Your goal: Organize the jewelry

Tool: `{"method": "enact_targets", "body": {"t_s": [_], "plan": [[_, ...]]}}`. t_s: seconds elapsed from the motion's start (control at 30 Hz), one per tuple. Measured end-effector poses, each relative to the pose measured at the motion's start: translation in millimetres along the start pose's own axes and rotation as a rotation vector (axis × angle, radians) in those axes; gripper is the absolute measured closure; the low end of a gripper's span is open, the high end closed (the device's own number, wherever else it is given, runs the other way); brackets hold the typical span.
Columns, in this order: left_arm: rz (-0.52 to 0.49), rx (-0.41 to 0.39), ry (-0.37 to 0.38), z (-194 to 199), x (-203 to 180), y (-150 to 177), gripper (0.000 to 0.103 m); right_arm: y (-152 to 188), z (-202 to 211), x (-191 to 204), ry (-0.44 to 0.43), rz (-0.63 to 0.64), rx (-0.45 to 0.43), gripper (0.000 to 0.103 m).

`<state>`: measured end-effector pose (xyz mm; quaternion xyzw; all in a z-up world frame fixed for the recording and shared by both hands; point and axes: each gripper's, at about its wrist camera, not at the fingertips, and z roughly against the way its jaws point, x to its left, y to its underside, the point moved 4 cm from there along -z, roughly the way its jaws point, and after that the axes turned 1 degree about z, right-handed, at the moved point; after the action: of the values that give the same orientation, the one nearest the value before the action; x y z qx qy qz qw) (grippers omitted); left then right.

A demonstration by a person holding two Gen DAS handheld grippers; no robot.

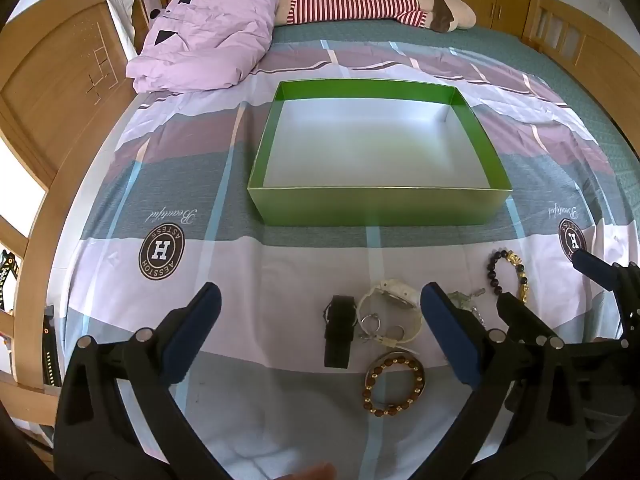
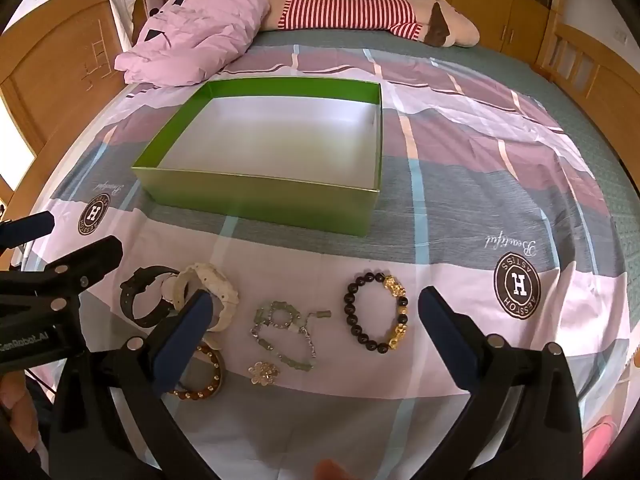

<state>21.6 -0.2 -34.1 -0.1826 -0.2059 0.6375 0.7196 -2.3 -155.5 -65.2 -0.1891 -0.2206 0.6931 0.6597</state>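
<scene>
In the left wrist view, an empty green box (image 1: 379, 205) is seen at twelve o'clock on a bedsheet (image 1: 280, 264), so the task is judged barely begun. The left gripper (image 1: 320, 312) is held above the sheet with its fingers wide apart, nothing grasped; a black watch (image 1: 339, 330), white watch (image 1: 390, 308) and brown bead bracelet (image 1: 394, 383) lie between them. In the right wrist view, the right gripper (image 2: 314, 312) is likewise spread wide and empty, with a black-and-gold bracelet (image 2: 376, 314) at one o'clock and a green chain bracelet (image 2: 286, 332) at eleven. A descent onto one piece is called for next.
</scene>
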Motion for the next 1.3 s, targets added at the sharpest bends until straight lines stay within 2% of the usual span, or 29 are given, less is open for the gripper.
{"method": "enact_targets", "body": {"t_s": [1.3], "plan": [[-0.002, 0.004, -0.005, -0.3, -0.7, -0.2, 0.002, 0.7, -0.7, 0.0, -0.002, 0.002, 0.000, 0.001]]}}
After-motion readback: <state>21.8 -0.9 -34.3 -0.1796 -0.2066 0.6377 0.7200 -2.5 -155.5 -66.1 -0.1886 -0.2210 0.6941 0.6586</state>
